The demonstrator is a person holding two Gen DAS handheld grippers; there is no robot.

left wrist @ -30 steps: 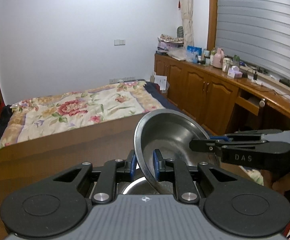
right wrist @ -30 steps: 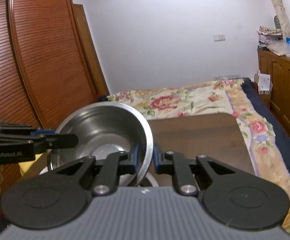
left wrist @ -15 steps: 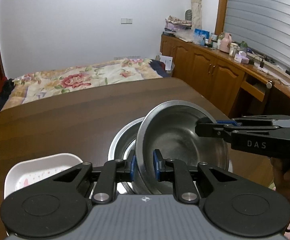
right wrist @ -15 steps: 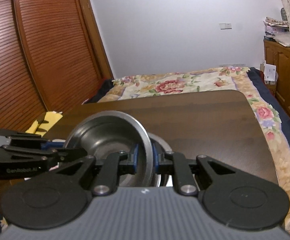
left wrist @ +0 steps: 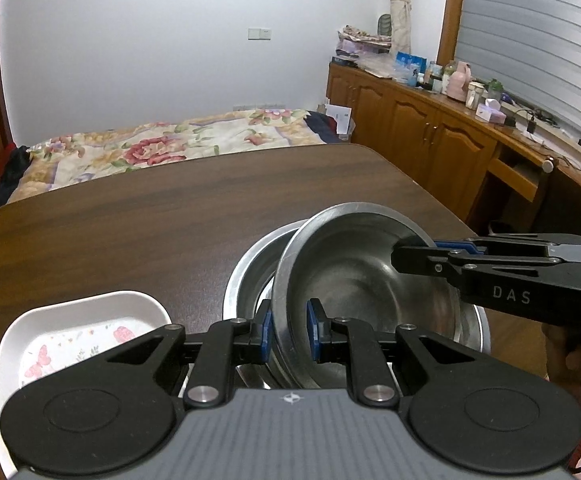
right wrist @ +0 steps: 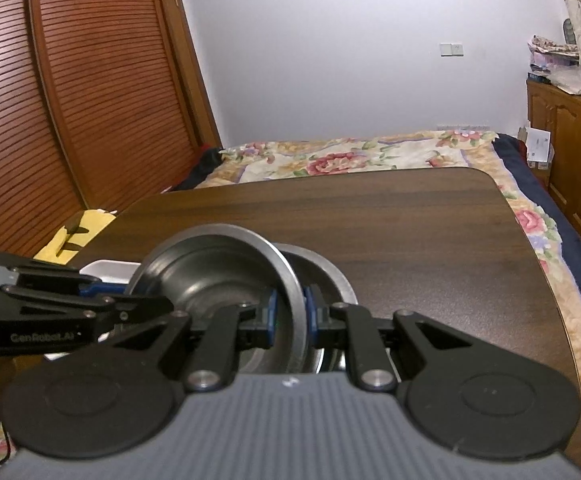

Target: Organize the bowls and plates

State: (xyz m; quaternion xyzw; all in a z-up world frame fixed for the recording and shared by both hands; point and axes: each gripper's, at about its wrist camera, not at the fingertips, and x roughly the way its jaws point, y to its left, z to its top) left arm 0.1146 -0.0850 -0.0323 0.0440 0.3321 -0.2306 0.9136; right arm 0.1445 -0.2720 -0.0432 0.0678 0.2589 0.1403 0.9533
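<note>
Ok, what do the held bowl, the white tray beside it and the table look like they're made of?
Held bowl: likely stainless steel, brushed grey with soft reflections and a thin rolled rim. White tray: glossy white with printed butterflies and flowers, probably melamine or ceramic; can't tell which. Table: dark wood or wood-look veneer, visible grain, slight sheen.

Left gripper (left wrist: 288, 330) and right gripper (right wrist: 290, 316) each point forward and downward, jaws clamped on opposite rim edges of one bowl (left wrist: 370, 280).

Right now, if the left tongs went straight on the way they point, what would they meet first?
They already clamp the tilted steel bowl's rim. Straight on, the left tongs would probably push it into the larger steel bowl beneath; depth is unclear.
</note>
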